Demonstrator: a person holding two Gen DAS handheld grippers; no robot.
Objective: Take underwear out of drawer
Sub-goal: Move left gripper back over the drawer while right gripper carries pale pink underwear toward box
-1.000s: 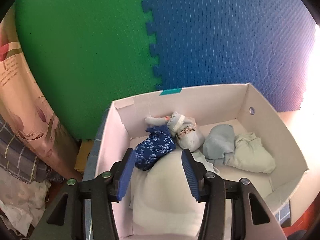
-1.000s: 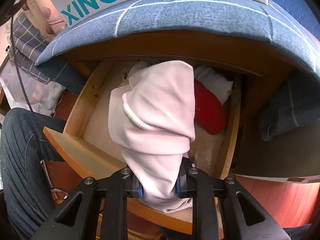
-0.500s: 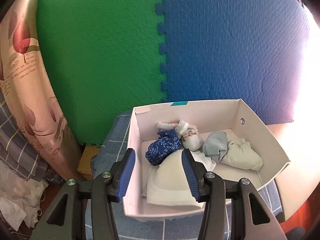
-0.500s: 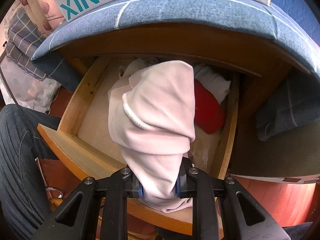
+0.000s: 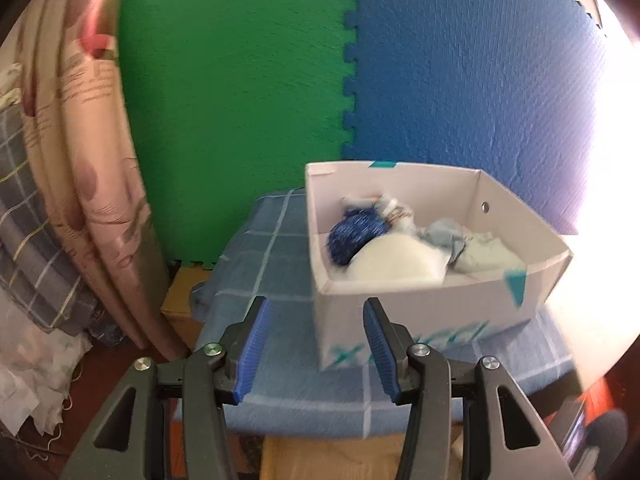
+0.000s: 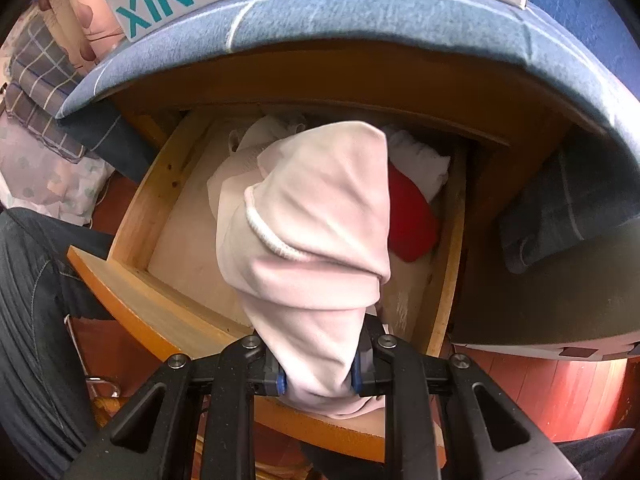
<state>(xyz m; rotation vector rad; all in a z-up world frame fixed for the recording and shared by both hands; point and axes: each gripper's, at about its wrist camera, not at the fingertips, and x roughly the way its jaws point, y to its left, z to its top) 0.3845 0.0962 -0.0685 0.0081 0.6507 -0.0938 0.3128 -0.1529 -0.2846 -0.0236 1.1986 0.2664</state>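
My right gripper is shut on a pale pink underwear piece, which hangs bunched above the open wooden drawer. In the drawer lie a red garment, a white one and a cream one. My left gripper is open with nothing between its blue pads, and stands in front of the white shoe box. The box holds a dark blue roll, a white folded piece and pale blue and green pieces.
The box stands on a blue checked cloth that covers the cabinet top. Green and blue foam mats line the wall behind. A curtain hangs at the left. A person's dark trouser leg is left of the drawer.
My left gripper has drawn back from over the box, which now sits farther off and to the right. My right gripper still holds the pink piece in about the same place.
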